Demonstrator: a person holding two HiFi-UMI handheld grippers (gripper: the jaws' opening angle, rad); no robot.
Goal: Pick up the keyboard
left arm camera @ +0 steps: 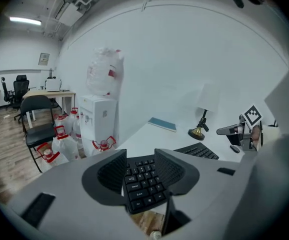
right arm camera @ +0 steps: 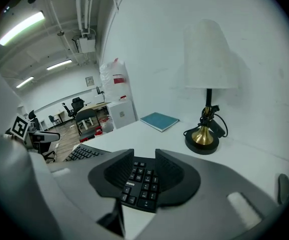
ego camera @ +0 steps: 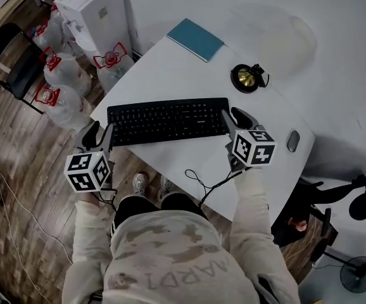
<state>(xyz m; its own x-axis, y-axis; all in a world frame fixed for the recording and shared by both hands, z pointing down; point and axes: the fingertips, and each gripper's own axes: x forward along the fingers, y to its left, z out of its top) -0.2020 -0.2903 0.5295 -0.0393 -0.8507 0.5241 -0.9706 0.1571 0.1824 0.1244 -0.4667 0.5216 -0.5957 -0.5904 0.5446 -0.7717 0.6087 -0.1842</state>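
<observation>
**Grippers.** Nearest the person, the left gripper (ego camera: 100,132) stands at the left end of the flat black plastic full-size keyboard (ego camera: 167,120), and the right gripper (ego camera: 233,118) stands at its right end. Both point forward and down. In the left gripper view the jaws are parted, and the keyboard's end keys (left arm camera: 143,184) show in the gap between them. No pad is seen pressing on the casing. The right gripper view shows the same: parted jaws straddle the number-pad end (right arm camera: 139,184). Neither gripper grasps anything.

**Progress.** The approach appears complete and both ends are bracketed. The closing and the lift are left to do — the keyboard is not yet raised.

**Task item.** The keyboard lies flat along the near edge of the white rectangular table (ego camera: 189,68), with its long side across the person's front. It is a low, rigid slab with matt keys. A thin black cable (ego camera: 202,181) loops off the table edge near its right end, and I cannot tell whether it belongs to the keyboard.

**Beyond.** A small grey mouse (ego camera: 293,140) sits right of the keyboard. Farther back are a brass-based table lamp (ego camera: 246,78) and a teal hardback notebook (ego camera: 195,39), both well apart from the keyboard.
</observation>
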